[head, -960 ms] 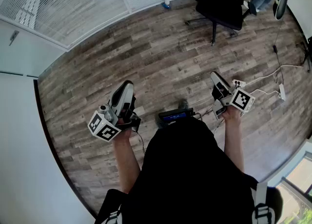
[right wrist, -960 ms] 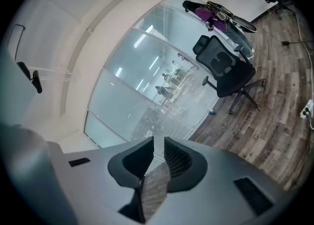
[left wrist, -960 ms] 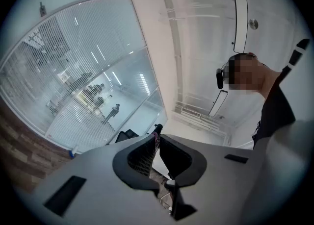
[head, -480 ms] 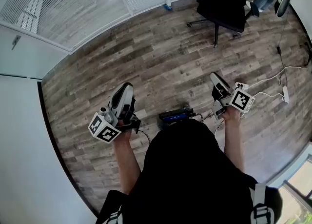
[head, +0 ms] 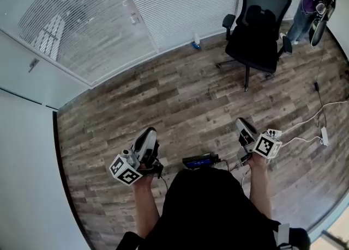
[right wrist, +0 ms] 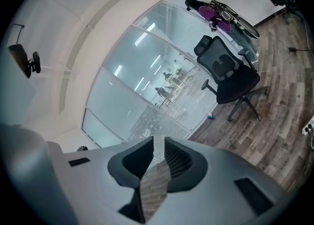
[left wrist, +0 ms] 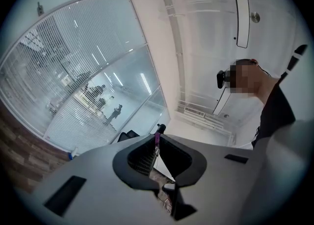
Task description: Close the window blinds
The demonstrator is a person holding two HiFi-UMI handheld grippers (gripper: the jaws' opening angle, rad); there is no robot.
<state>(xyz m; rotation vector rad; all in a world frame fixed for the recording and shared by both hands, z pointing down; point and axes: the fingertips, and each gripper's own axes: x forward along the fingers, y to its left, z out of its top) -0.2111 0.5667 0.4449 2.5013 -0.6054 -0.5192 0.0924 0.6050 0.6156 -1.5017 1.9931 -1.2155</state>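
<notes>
So the window blinds [head: 180, 4] hang along the far wall, ahead and up-left of both grippers, well apart from them across the wood floor [head: 191, 96]. The slats run sideways. The left gripper [head: 149, 134] has its jaws pressed together on nothing. The right gripper [head: 243, 125] has its jaws a little spread, also empty. I'd guess the left is nearer, and the office chair [head: 259, 20] stands on the right's side.
</notes>
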